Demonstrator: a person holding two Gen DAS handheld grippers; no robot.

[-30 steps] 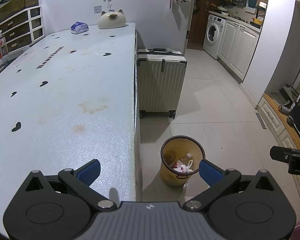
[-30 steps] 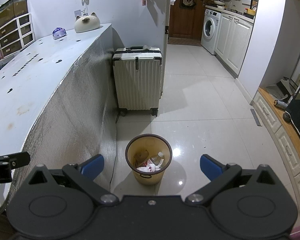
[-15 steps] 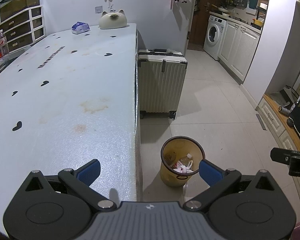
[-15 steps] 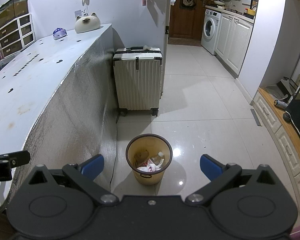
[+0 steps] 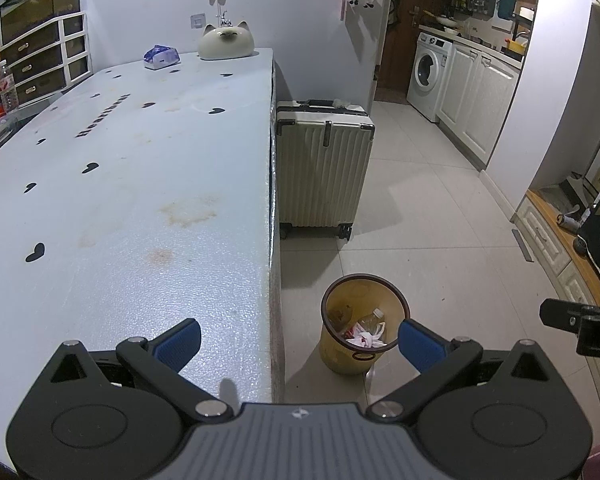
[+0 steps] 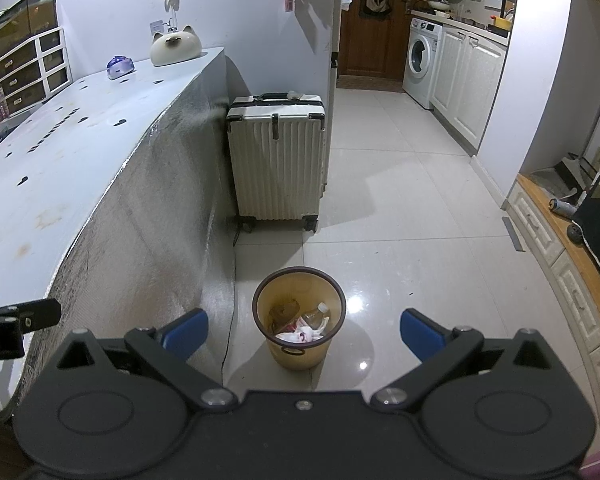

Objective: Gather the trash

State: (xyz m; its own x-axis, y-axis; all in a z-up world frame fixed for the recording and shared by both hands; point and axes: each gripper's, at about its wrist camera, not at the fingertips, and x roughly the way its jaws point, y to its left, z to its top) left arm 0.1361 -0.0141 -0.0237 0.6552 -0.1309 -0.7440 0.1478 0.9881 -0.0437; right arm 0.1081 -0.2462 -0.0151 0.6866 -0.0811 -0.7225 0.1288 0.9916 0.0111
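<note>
A translucent amber trash bin [image 5: 342,356] [image 6: 296,356] stands on the floor beside the table's side. Inside it lie a plastic bottle [image 6: 315,313], crumpled white and pink wrappers [image 6: 298,335] and a brown scrap [image 6: 283,309]. My left gripper [image 5: 299,341] is open and empty, held above the table's near right edge. Its left finger hangs over the tabletop and its right finger over the bin. My right gripper [image 6: 303,332] is open and empty, high above the bin, which shows between its blue pads. Part of the right gripper shows at the left wrist view's right edge.
A long pale blue table [image 5: 120,200] with black heart marks and stains fills the left. A cat-shaped ceramic [image 5: 226,42] and a tissue pack [image 5: 161,56] sit at its far end. A white suitcase [image 6: 277,168] stands beyond the bin. Tiled floor [image 6: 400,208] leads to a washing machine [image 6: 422,60].
Almost nothing differs. The left wrist view has drifted very slightly, and both grippers stay open above the bin.
</note>
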